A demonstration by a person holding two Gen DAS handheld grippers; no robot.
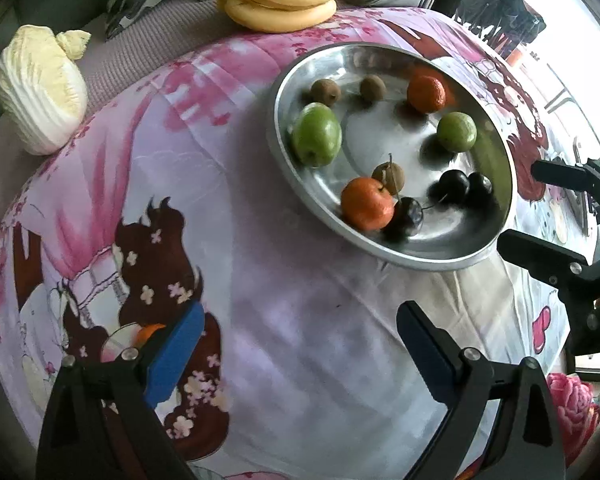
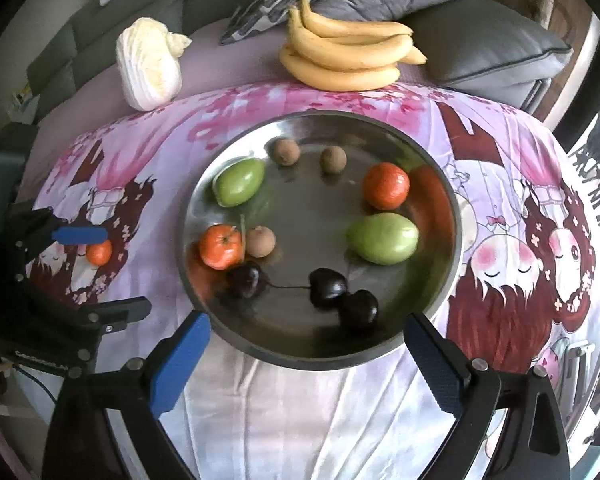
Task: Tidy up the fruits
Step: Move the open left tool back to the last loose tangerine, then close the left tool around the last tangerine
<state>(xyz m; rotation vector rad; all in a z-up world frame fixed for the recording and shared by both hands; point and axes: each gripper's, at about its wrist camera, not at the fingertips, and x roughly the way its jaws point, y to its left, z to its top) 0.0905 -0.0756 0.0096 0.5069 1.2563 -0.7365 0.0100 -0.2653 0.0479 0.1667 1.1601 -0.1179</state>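
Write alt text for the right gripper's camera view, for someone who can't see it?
A round metal tray on a pink cartoon-print cloth holds two oranges, two green fruits, three small brown fruits and three dark cherries. The open right gripper hovers at its near rim. Behind lie bananas and a cabbage; a third orange sits left, off the tray.

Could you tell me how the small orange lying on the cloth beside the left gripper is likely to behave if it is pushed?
The orange looks round and lies loose on the cloth, so it would probably roll. The soft, creased cloth may slow it. It looks firm, so the open left gripper could likely pinch it without damage.
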